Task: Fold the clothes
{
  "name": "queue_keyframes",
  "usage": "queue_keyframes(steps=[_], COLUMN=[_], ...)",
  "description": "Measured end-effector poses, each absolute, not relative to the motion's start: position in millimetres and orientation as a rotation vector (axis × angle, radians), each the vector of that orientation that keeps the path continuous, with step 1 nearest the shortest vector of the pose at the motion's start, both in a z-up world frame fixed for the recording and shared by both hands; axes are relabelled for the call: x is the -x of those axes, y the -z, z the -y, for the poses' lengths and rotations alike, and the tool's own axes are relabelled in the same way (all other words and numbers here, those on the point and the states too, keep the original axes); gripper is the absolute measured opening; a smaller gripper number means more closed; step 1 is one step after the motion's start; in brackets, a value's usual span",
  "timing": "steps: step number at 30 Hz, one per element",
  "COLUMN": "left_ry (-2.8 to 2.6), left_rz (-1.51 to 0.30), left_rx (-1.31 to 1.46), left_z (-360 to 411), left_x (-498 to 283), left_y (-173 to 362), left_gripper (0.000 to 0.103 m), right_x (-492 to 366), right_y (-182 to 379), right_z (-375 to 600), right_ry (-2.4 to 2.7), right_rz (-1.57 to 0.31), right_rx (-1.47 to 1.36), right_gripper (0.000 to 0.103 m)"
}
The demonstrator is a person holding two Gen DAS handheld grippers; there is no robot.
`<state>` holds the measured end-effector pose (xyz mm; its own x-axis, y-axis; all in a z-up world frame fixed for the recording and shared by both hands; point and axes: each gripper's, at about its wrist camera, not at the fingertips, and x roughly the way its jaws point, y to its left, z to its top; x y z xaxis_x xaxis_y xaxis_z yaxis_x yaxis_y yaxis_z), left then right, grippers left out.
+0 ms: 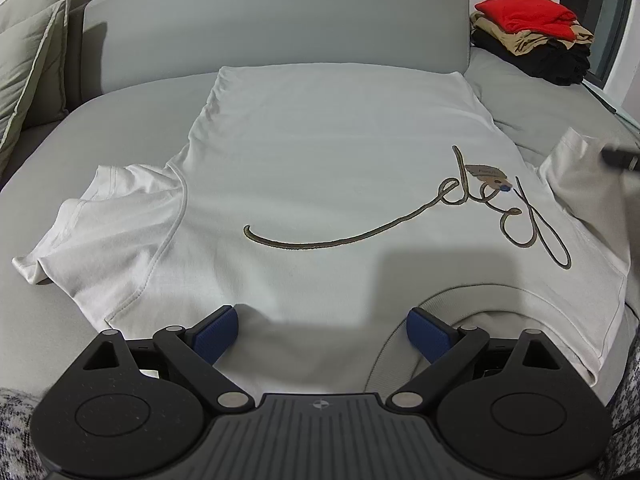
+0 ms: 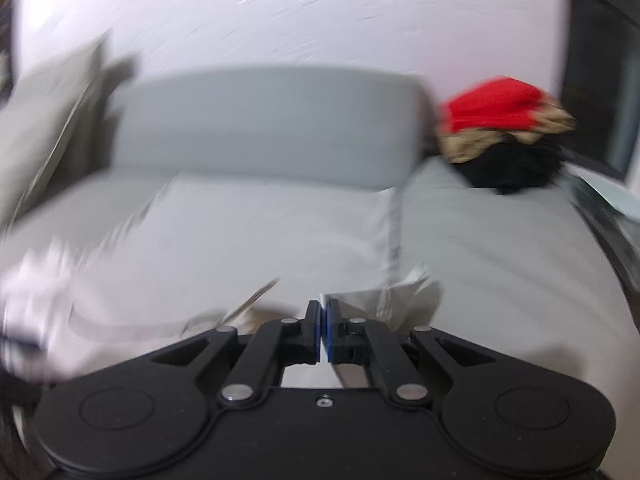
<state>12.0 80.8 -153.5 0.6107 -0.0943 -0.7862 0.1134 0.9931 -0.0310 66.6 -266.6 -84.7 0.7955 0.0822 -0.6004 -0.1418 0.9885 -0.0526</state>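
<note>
A white T-shirt (image 1: pixel 320 168) with a looping script print lies flat on the grey sofa seat, collar toward me. My left gripper (image 1: pixel 324 330) hovers open over the shoulder area beside the collar (image 1: pixel 404 344), nothing between its blue pads (image 1: pixel 218 334). The shirt's right sleeve (image 1: pixel 580 176) stands lifted off the seat, with a blurred dark gripper tip (image 1: pixel 620 156) at its edge. In the blurred right wrist view my right gripper (image 2: pixel 323 320) is shut, a thin white fold of the sleeve (image 2: pixel 404 294) pinched at its tips. The left sleeve (image 1: pixel 92 216) lies spread out.
A pile of folded clothes (image 1: pixel 532 36), red on tan on black, sits on the sofa's far right corner, also seen as the pile (image 2: pixel 504 128). The grey backrest (image 1: pixel 276 20) rises behind the shirt. Cushions (image 1: pixel 28 64) lean at the left. A patterned fabric (image 1: pixel 16 420) shows at the near edge.
</note>
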Motion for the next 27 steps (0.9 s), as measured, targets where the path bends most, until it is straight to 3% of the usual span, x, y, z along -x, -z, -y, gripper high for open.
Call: queue_keyframes(steps=[5, 8, 13, 16, 24, 27], left_ry=[0.119, 0.115, 0.111, 0.108, 0.095, 0.095], left_rz=[-0.904, -0.904, -0.903, -0.9, -0.9, -0.903], left_rx=[-0.027, -0.026, -0.024, -0.03, -0.028, -0.025], left_z=[-80.3, -79.4, -78.7, -77.8, -78.8, -79.2], left_x=[-11.1, -11.5, -11.8, -10.7, -7.0, -8.0], left_y=[154.2, 154.6, 154.9, 155.3, 154.6, 154.9], left_gripper=[0.095, 0.095, 0.095, 0.095, 0.095, 0.096], right_x=[-53.2, -40.6, -56.4, -90.0, -168.8, -166.5], right_y=[102.7, 99.8, 82.3, 91.8, 147.3, 158.8], right_z=[245.6, 245.9, 305.4, 338.7, 333.5, 328.9], right_ry=[-0.262, -0.325, -0.143, 0.038, 0.129, 0.176], right_rz=[-0.743, -0.793, -0.766, -0.788, -0.896, -0.923], right_rx=[0.183, 0.191, -0.139, -0.319, -0.53, -0.433], right_gripper=[0.005, 0.023, 0.023, 0.014, 0.014, 0.017])
